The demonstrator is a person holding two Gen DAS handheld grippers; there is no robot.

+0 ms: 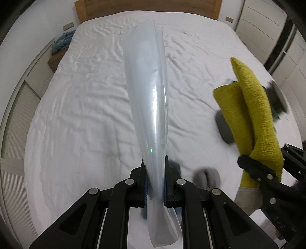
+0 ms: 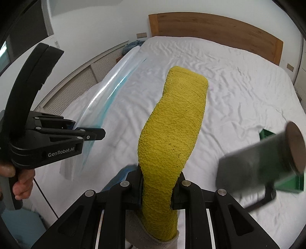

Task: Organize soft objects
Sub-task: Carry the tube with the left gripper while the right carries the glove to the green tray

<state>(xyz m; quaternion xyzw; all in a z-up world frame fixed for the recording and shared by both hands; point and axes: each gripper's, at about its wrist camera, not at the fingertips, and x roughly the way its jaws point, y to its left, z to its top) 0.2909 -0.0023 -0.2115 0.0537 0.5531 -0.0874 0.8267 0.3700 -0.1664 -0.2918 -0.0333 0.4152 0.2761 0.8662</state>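
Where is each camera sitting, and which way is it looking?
Left wrist view: sits on the left hand-held gripper, looking along its fingers down the white bed toward the wooden headboard; its jaws pinch a clear plastic bag.
Right wrist view: sits on the right hand-held gripper, facing the same bed; its jaws pinch a yellow sock, and the person's left hand shows at the left edge.
Shared: bed, headboard, bag, sock, and each view catches the other gripper.
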